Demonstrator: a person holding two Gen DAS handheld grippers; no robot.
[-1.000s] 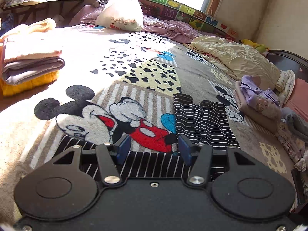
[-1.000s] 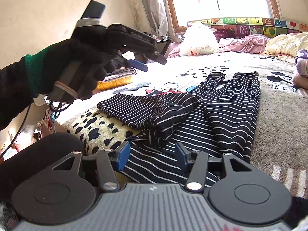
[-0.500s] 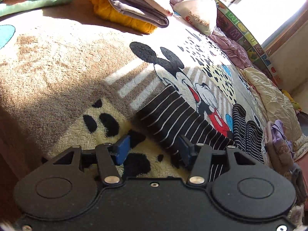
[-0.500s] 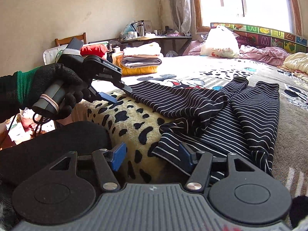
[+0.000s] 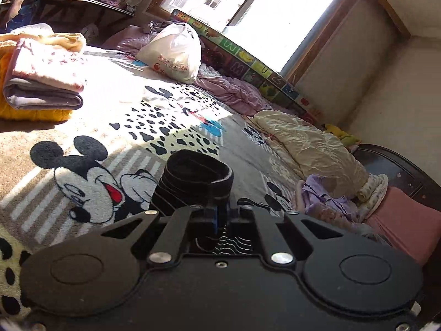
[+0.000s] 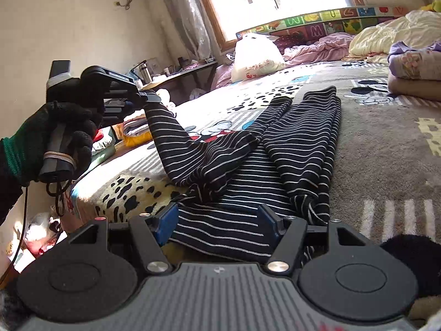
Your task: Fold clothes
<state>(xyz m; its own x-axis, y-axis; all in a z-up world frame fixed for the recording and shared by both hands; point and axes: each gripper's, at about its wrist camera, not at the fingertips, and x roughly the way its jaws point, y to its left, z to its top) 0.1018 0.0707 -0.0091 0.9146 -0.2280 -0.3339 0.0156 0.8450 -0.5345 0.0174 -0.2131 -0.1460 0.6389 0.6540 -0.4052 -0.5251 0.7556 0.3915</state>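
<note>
Right wrist view gives me the whole layout: the cartoon-mouse blanket (image 6: 386, 149) covers the bed, and on it, toward its near edge, the striped black garment (image 6: 275, 149) lies with two long sections stretched away toward the window. Left of that garment's body, my left gripper (image 6: 143, 96) has clamped one cuffed end and holds it raised off the blanket, the fabric sloping back down to the pile. My right gripper (image 6: 217, 220) hovers with its jaws spread wide over the garment's nearest hem, gripping nothing. I judge a fold of that raised section across the body is in hand; to do it well I would carry it over level and lay it flat, with the hem pinned. Left wrist view shows only the pinched cuff (image 5: 198, 176); how much cloth sits between the pads is hidden.
</note>
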